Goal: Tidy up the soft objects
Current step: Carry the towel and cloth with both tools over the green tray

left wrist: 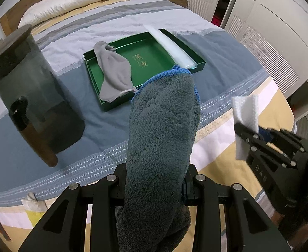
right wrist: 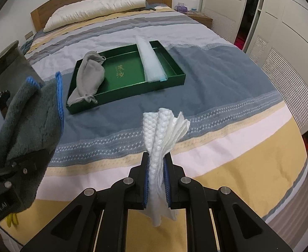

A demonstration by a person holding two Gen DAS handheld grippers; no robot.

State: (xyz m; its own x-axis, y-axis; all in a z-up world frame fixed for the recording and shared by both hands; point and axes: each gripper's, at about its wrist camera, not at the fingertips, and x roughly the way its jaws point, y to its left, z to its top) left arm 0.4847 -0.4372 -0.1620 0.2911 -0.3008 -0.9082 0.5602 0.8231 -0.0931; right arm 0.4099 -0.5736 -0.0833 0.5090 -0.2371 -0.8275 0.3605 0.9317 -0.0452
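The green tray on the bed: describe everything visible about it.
The green tray is a shallow rectangular box with low upright walls and a glossy floor bearing gold characters at its centre. It lies flat on the striped bedspread. A grey sock drapes over its left wall, partly inside. A white folded strip lies along its right side, its far end overhanging the far wall. Neither gripper touches it.

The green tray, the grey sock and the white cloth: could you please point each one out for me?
green tray [right wrist: 130, 71]: right wrist view, bare floor of the tray.
grey sock [right wrist: 89, 73]: right wrist view, middle of the sock's body.
white cloth [right wrist: 164, 126]: right wrist view, folds above the fingers.
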